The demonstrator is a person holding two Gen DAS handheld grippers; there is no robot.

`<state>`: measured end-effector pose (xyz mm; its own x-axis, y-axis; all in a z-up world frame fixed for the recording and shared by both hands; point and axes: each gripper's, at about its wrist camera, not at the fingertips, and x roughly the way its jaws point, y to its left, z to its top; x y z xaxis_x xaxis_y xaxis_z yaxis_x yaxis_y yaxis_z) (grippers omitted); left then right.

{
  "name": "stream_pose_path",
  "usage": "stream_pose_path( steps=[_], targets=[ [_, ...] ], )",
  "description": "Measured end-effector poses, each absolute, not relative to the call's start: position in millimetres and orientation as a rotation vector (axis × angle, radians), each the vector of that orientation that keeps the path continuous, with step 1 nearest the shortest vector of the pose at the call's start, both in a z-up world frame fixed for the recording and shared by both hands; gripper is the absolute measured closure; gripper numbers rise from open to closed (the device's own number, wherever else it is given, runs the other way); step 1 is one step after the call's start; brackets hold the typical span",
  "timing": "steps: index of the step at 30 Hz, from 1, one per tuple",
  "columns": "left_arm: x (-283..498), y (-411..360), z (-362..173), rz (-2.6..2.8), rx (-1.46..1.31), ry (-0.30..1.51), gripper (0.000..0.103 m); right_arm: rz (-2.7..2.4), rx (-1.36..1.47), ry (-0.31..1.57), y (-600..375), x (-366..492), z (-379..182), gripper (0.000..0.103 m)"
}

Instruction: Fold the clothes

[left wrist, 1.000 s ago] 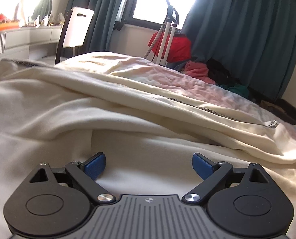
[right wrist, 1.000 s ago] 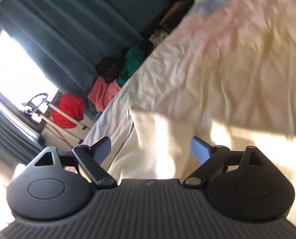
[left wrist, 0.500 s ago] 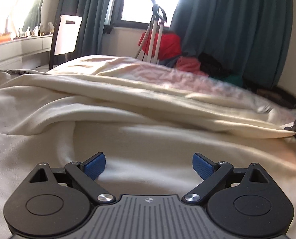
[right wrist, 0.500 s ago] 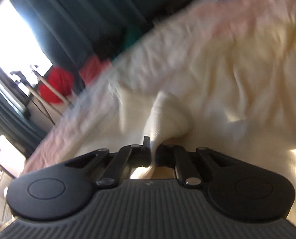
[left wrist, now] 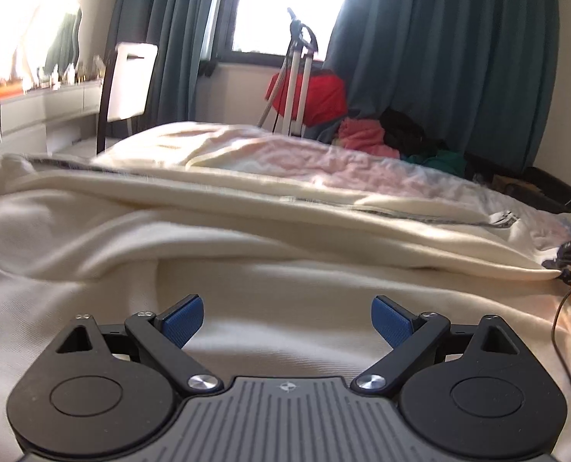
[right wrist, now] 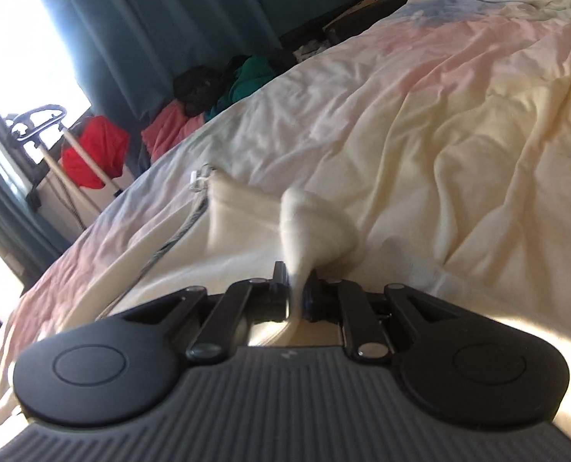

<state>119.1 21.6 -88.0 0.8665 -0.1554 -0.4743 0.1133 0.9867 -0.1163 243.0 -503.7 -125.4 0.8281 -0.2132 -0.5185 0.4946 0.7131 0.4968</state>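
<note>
**Right jaws pinching garment corner; left jaws spread and empty**

The cream garment (left wrist: 216,238) lies spread across the bed (right wrist: 458,88), a zip running along one edge. It looks soft, light and limp, likely to sag and drag; corners and hems are the best holds. The right gripper (right wrist: 295,288) has just eased its jaws slightly, a bunched corner pinched between them. The left gripper (left wrist: 285,317) hovers over the cloth, jaws wide apart. A clothes pile (left wrist: 366,136) and stand (left wrist: 299,77) sit beyond the bed, obstructing nothing.

Home bedroom: rumpled bed (right wrist: 458,123), teal curtains (left wrist: 439,57) by window (left wrist: 289,4), clothes pile (left wrist: 366,134) on floor.
</note>
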Motion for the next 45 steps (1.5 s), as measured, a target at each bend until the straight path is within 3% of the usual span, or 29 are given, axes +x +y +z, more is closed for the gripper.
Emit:
stream_pose_path(
  steps=[2,4,11,18,25,33,45],
  targets=[
    [106.0,24.2,-76.5,-0.135,-0.078,0.464,0.008,-0.394,0.633,0.429,-491.4,228.6,-110.6,0.030],
    [94.3,27.9,-64.6,-0.139,-0.095,0.438,0.007,-0.376,0.548,0.391,-471.8,212.4,-87.9,0.019],
    [48.1,33.3,-24.3,-0.134,-0.087,0.334,0.004,-0.193,0.330,0.419,-402.6,147.4,-21.6,0.021],
    [-1.8,27.5,-6.3,-0.176,-0.011,0.269,0.000,-0.050,0.243,0.448,-340.8,70.1,-0.6,0.021],
    [-17.3,44.5,-12.4,-0.126,-0.063,0.370,0.000,-0.003,0.209,0.408,-317.5,29.8,3.2,0.021],
    [3.8,160.1,-25.2,0.209,-0.398,0.615,0.000,-0.058,0.268,0.433,-331.7,31.7,-2.1,0.021],
    [-16.5,324.7,-35.1,0.661,-0.745,0.644,0.002,-0.111,0.275,0.513,-338.1,42.9,-13.2,0.021]
  ],
)
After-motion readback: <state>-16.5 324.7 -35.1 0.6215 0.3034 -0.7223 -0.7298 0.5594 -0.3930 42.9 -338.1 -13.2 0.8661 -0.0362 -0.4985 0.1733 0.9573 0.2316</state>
